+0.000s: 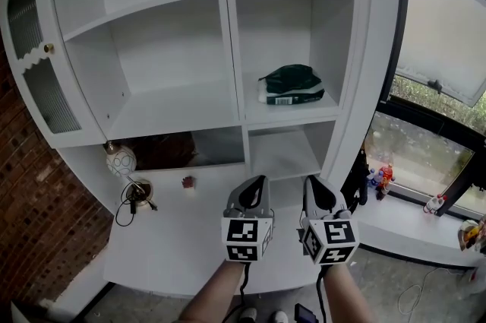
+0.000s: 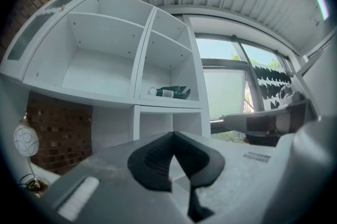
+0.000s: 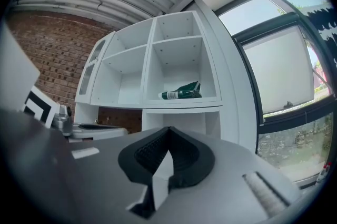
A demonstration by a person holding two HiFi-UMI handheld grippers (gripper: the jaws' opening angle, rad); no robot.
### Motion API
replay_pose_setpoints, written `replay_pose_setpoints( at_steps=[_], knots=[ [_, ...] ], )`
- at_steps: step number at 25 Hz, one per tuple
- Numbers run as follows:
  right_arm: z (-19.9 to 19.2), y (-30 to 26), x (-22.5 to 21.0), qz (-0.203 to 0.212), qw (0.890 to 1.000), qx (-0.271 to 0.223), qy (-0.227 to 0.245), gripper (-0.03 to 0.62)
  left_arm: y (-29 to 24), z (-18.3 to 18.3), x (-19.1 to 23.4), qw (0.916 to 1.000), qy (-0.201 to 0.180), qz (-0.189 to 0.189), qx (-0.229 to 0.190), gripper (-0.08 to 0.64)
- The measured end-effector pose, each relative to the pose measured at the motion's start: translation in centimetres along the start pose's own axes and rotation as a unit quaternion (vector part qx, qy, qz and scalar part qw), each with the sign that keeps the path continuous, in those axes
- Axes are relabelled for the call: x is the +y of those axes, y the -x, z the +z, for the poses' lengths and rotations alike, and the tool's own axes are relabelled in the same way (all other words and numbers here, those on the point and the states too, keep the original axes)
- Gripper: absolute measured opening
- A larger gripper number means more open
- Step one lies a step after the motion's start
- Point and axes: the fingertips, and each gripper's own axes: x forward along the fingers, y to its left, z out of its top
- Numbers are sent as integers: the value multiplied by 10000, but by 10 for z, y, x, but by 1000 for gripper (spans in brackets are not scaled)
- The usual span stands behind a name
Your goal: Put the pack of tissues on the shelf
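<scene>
Logged pack of tissues [image 1: 291, 85] lying in right middle compartment of shelf [image 1: 228, 25], close to front edge of its board, barcode end outward. Judged as placed; nothing left to carry.

Left gripper [image 1: 257, 185]: pressed together, nothing between pads. Right gripper [image 1: 316, 185]: same, pinched closed on air. Both held level, side by side over bench [image 1: 167, 245], below the pack and well apart from it.

Risks from here:
- Knocking pack off the board by reaching back in; near the lip, soft and lumpy, likely to slide.
- Clipping the board under the pack or the centre upright by lifting either gripper straight up; parked just in front of the small lower cubby.
- Bumping one gripper against the other; very little gap between marker cubes.
- Sweeping left into small red thing [image 1: 188, 182], then cable [image 1: 135, 198] and round white ornament [image 1: 120, 159].
- Catching open cabinet door [image 1: 30, 48] on a wide leftward swing.

Edges and room:
- Bare bench surface under and ahead-left of both grippers.
- Wide left compartment bare, likewise upper right one.
- Tight on right: shelf side wall, then window sill [image 1: 402, 219] with figurines [image 1: 382, 177].
- Best exit judged straight back toward the body, staying low.
</scene>
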Motion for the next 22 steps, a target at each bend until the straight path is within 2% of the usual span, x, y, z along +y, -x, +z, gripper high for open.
replay_pose_setpoints(
  at_steps=[22],
  knots=[
    [2,0,3,69,9999,28,107,2,1,7,6,9999,-15,52,-92,8]
  ],
)
